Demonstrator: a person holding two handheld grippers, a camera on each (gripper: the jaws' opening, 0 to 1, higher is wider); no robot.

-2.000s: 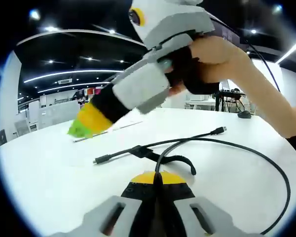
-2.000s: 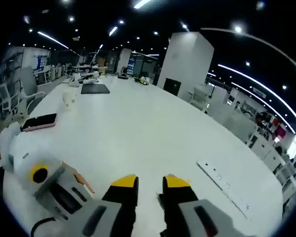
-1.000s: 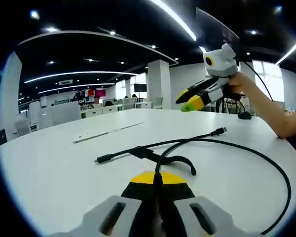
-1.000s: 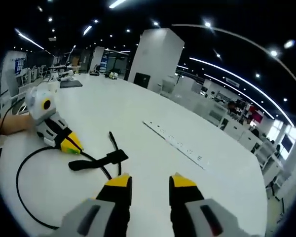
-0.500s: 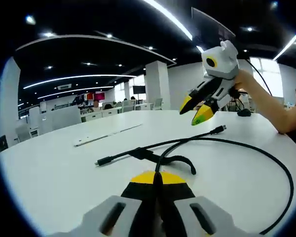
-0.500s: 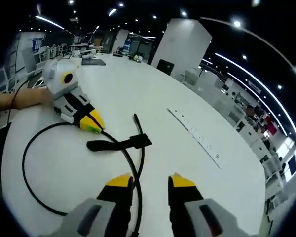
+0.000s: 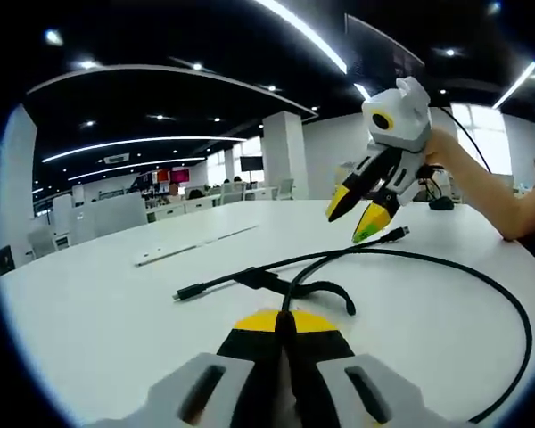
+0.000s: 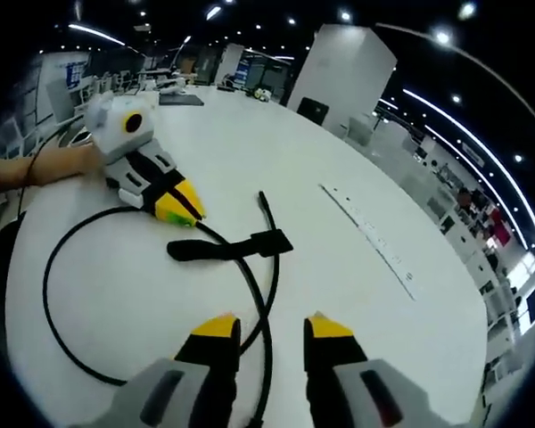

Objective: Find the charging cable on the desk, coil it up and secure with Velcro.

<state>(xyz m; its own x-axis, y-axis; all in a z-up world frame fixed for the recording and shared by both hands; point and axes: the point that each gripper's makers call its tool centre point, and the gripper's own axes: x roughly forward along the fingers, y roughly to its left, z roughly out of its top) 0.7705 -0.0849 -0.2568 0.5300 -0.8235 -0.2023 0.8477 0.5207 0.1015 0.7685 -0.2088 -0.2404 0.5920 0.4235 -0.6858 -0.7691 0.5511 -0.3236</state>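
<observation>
A black charging cable [image 7: 374, 251] lies in a wide loop on the white table [image 7: 89, 321]. Its black Velcro strap [image 7: 319, 290] sits near the middle. One plug [image 7: 180, 292] points left and the other plug [image 7: 397, 235] lies at the right. My left gripper [image 7: 283, 323] is shut on the cable near the strap. My right gripper [image 7: 355, 217] hangs open just above the right plug. In the right gripper view, my right gripper [image 8: 272, 327] is open above the cable [image 8: 44, 299] and strap [image 8: 227, 247]. The left gripper [image 8: 180, 210] there pinches the cable.
A long white power strip [image 7: 192, 241] lies flat farther along the table, also seen as the power strip [image 8: 366, 236] to the right. A person's forearm [image 7: 490, 192] holds the right gripper. Office desks and chairs stand in the background.
My right gripper has swung from close in front of the left camera out to the right and come down toward the cable's right plug. The left gripper has stayed put, still shut on the cable.
</observation>
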